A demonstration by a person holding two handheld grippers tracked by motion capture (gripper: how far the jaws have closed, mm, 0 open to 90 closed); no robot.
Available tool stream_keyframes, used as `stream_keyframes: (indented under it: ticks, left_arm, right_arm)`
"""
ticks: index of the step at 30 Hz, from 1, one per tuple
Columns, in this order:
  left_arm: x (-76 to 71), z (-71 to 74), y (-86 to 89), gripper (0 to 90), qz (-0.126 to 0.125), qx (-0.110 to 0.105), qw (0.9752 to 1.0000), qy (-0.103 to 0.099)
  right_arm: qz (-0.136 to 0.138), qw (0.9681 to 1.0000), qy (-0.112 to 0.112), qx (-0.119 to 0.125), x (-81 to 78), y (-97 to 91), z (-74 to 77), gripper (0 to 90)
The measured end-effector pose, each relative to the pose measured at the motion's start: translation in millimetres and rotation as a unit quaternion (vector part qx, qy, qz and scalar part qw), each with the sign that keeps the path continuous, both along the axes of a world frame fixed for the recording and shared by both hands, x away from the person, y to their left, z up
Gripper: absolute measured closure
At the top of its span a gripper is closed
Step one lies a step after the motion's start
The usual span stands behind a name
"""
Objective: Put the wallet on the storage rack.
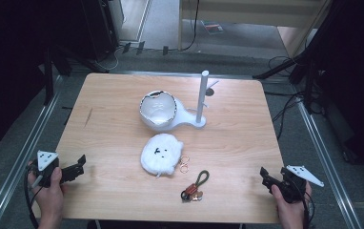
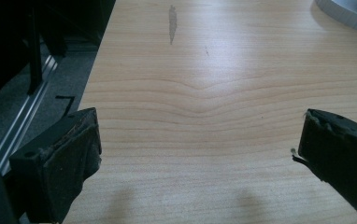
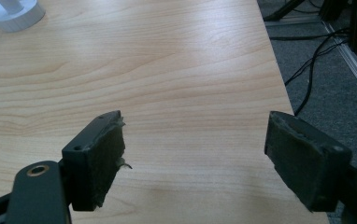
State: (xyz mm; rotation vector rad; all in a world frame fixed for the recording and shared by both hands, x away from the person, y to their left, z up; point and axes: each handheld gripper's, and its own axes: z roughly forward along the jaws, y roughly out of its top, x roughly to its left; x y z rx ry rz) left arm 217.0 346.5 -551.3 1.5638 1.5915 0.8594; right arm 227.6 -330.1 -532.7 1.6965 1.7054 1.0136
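**Both claws wait at the near corners**

The left claw (image 1: 79,166) and right claw (image 1: 265,178) hang wide open, holding nothing, at opposite near corners of the pale wooden bench (image 1: 113,124). Well apart from both, between them, lie the fluffy white round plush (image 1: 160,154) and a dark green cord keychain (image 1: 195,186), possibly with small copper charms.

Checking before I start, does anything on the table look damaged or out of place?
The white bowl on the stand has a jagged, chipped-looking rim. The table bears a dark scuff near its left side. Nothing looks spilled.
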Motion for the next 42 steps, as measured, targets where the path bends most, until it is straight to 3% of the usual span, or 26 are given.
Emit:
stream_keyframes:
  ticks: [7, 10, 16, 18, 19, 23, 24, 29, 34, 42]
  left_arm:
    - [1.6, -0.1, -0.4, 0.0, -0.004, -0.003, 1.0, 0.006]
    - [1.4, 0.1, -0.1, 0.0, -0.005, -0.003, 1.0, 0.006]
    - [1.3, 0.1, -0.2, 0.0, -0.006, -0.003, 1.0, 0.006]
    - [1.3, 0.0, -0.7, 0.2, -0.007, 0.0, 1.0, 0.005]
    - [1.3, 0.1, -0.7, 0.2, -0.008, 0.0, 0.9999, 0.007]
    - [2.0, -0.2, -0.7, 0.2, -0.007, -0.001, 0.9999, 0.007]
    - [1.9, -0.1, -0.7, 0.2, -0.008, -0.001, 0.9999, 0.007]
    - [2.1, -0.2, -0.7, 0.2, -0.009, -0.002, 0.9999, 0.008]
    - [2.2, -0.1, -0.4, 0.2, -0.009, -0.003, 0.9999, 0.009]
    - [2.7, 0.1, -0.3, 0.2, -0.01, -0.002, 0.9999, 0.014]
  right_arm:
    - [0.002, 1.0, -0.005, -0.002, -0.9, 3.4, 9.6, 23.2]
    - [0.017, 0.9998, -0.01, -0.009, -1.2, 11.6, 17.6, 23.2]
    - [0.05, 0.9984, 0.003, -0.027, 2.0, 35.8, 37.1, 24.4]
    - [0.074, 0.9967, 0.024, -0.022, 4.1, 44.9, 42.1, 24.0]
    - [0.093, 0.9944, 0.047, -0.018, 6.7, 55.0, 46.4, 22.7]
    - [0.105, 0.9921, 0.062, -0.032, 8.7, 71.9, 51.7, 21.8]
    - [0.112, 0.9907, 0.069, -0.034, 11.0, 84.1, 54.0, 21.6]
    - [0.124, 0.9886, 0.079, -0.031, 16.6, 103.0, 56.9, 24.6]
    - [0.15, 0.9825, 0.109, -0.016, 27.0, 129.0, 58.5, 23.8]
    - [0.183, 0.975, 0.126, -0.01, 43.6, 168.9, 56.4, 24.0]
